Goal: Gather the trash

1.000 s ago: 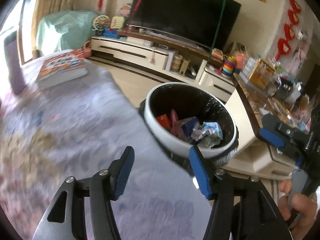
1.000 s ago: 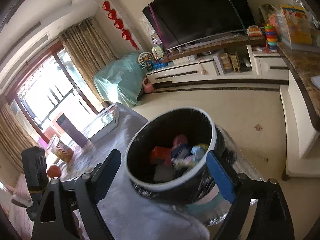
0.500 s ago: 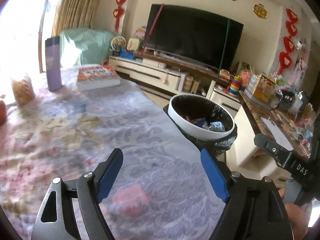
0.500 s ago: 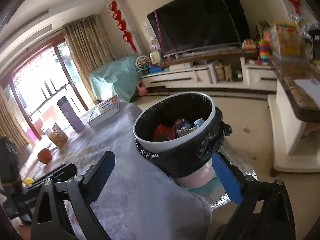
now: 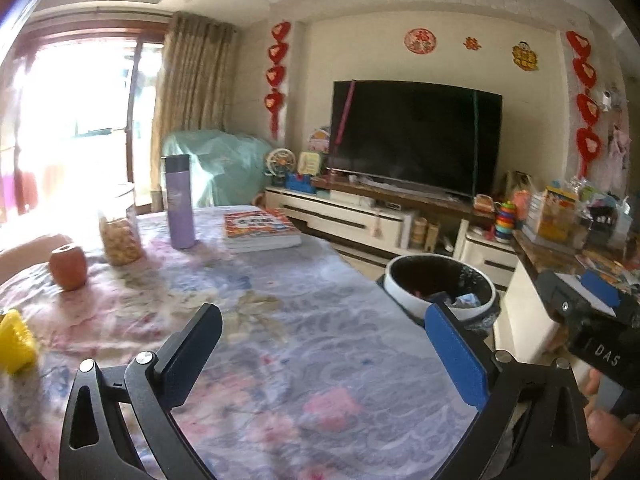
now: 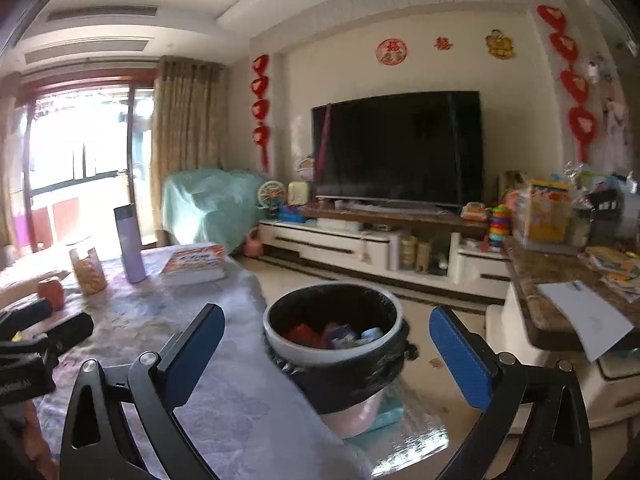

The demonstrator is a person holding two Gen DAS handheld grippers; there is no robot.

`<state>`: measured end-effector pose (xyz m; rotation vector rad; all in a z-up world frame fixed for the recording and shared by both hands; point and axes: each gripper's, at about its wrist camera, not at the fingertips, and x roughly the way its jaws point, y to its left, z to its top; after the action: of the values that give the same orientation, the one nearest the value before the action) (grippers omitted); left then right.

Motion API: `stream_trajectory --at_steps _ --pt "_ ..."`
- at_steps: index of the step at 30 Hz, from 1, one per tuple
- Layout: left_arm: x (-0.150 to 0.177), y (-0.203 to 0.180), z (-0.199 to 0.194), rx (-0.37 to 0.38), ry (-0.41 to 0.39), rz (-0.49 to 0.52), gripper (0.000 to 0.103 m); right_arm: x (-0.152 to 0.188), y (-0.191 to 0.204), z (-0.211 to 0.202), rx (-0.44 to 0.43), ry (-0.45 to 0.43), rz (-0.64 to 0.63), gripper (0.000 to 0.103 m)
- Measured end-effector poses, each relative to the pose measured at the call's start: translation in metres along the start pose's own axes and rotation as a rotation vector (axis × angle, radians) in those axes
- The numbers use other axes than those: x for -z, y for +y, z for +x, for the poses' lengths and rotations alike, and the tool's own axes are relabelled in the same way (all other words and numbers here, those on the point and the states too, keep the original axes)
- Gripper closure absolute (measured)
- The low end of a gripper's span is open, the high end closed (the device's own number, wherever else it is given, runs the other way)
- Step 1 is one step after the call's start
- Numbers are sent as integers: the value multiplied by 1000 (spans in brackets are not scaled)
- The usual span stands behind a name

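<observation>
A round trash bin (image 5: 440, 284) with a white rim and black liner stands on the floor beside the table's right edge; it also shows in the right wrist view (image 6: 334, 320), with colourful wrappers inside. My left gripper (image 5: 320, 340) is open and empty above the floral tablecloth (image 5: 280, 360). My right gripper (image 6: 326, 344) is open and empty, held over the table's corner with the bin between its fingers in view. The right gripper also shows in the left wrist view (image 5: 592, 320) at the right edge.
On the table stand a purple bottle (image 5: 180, 200), a book (image 5: 260, 228), a snack jar (image 5: 120, 240), an apple (image 5: 69, 266) and a yellow object (image 5: 14, 340). A TV cabinet (image 6: 380, 248) and a cluttered side counter (image 6: 560, 280) lie beyond.
Both grippers have pulled back and tilted up from the bin, so more of the table and room shows. Both stay open and empty.
</observation>
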<state>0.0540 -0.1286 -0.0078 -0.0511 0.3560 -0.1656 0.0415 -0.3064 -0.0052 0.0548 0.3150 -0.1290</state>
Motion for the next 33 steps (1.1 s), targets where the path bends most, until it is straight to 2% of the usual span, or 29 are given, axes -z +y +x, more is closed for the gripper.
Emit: stream_trajectory --at_steps 4,9,16,33 --pt "13 0 -5 -25 6 -5 1 15 4 5 12 47 4 0" --pt "22 -9 -12 -66 -25 26 0 30 6 4 9 78 20 0" --pt "32 -14 -16 -90 -41 58 0 35 10 -2 4 71 21 0" --pt "31 -9 -10 -94 -35 57 1 34 11 -8 -18 69 23 0"
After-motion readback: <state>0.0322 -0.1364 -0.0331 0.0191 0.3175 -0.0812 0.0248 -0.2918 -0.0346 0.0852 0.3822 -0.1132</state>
